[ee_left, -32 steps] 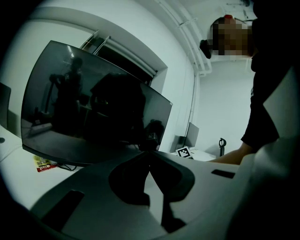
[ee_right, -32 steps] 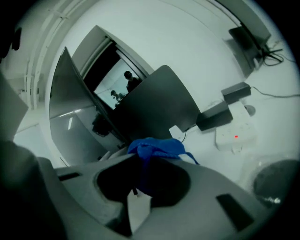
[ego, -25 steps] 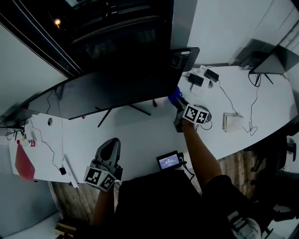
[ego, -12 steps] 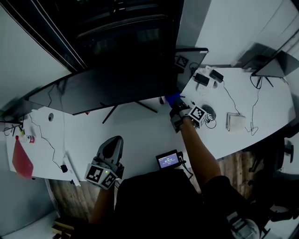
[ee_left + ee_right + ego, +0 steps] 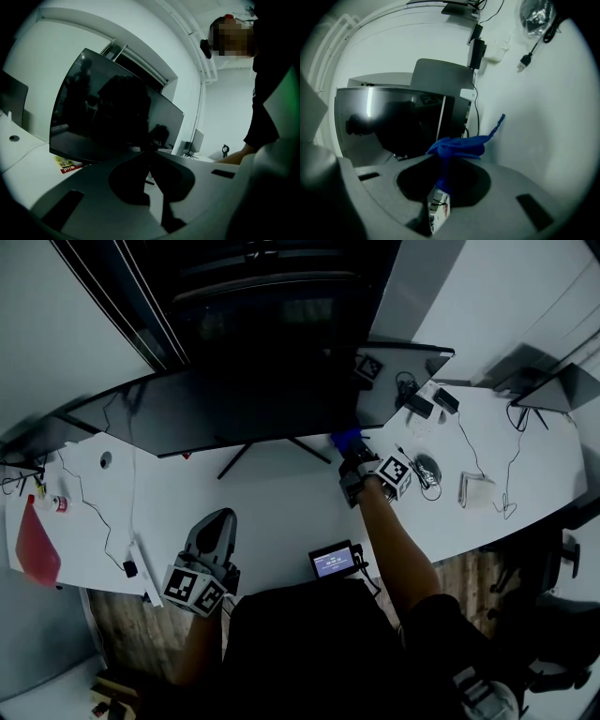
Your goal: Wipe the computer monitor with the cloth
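The wide dark monitor [image 5: 253, 404] stands on a thin-legged stand across the back of the white desk [image 5: 281, 502]. My right gripper [image 5: 351, 452] is shut on a bunched blue cloth [image 5: 346, 438], which sits just below the screen's lower edge, near its right end. In the right gripper view the blue cloth [image 5: 457, 146] sticks out from the right gripper [image 5: 443, 161], with the monitor [image 5: 393, 122] close behind. My left gripper [image 5: 215, 532] rests low near the desk's front edge, apart from the screen. In its own view the left gripper [image 5: 149, 157] is shut on nothing and faces the monitor [image 5: 108, 122].
A small device with a lit screen [image 5: 335, 562] sits at the front edge. Power adapters [image 5: 419, 406], cables, a bagged cable coil [image 5: 429, 468] and a white box [image 5: 476, 488] lie to the right. A red sheet [image 5: 36, 554] and a small bottle [image 5: 58, 504] are at far left.
The head view has swung, so the monitor shows wider. My right gripper with the cloth has kept close under the screen's lower right edge. The left gripper has barely moved.
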`<state>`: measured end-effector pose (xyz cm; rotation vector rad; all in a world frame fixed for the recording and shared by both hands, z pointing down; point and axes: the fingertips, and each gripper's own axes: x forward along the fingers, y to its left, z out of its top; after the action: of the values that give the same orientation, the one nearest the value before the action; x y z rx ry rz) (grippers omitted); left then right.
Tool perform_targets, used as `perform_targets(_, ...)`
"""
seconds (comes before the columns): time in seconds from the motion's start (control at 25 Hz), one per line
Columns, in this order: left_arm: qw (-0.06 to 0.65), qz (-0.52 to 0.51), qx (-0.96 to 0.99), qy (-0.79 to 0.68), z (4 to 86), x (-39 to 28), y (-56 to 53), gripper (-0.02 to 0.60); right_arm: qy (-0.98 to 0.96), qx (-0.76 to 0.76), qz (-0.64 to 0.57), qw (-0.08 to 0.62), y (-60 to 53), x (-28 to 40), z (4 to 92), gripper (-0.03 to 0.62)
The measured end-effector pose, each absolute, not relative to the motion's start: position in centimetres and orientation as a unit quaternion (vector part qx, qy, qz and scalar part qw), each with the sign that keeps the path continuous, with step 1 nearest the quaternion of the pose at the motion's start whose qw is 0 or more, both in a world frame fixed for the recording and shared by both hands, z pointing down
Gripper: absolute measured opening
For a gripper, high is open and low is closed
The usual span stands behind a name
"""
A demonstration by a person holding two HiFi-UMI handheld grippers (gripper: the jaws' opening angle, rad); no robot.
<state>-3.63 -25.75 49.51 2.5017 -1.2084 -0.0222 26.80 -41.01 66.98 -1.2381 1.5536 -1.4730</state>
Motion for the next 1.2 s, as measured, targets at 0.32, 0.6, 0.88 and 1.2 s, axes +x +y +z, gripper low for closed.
perform_targets(0.32, 0.187, -0.02, 0.881, -0.434, 49.5, -6.6, -25.9, -0.006, 0.591, -0.48, -0.563, 0.321, -41.1, 23.9, 66.9, 0.061)
perform_targets(0.6, 0.189, -0.023, 0.876, -0.442, 49.5, -10.0, -25.4, -0.006, 0.59, -0.484, -0.562, 0.32, -41.2, 21.1, 66.9, 0.061)
perform_targets(0.88, 0.188, -0.023, 0.873, -0.449, 49.8, -13.8, -25.1, -0.006, 0.597, -0.483, -0.558, 0.314, -41.4, 17.2, 66.9, 0.061)
perform_targets(1.2, 0.183, -0.026, 0.872, -0.454, 50.0, -17.7, -24.8, -0.006, 0.607, -0.475, -0.559, 0.305, -41.6, 12.5, 66.8, 0.061)
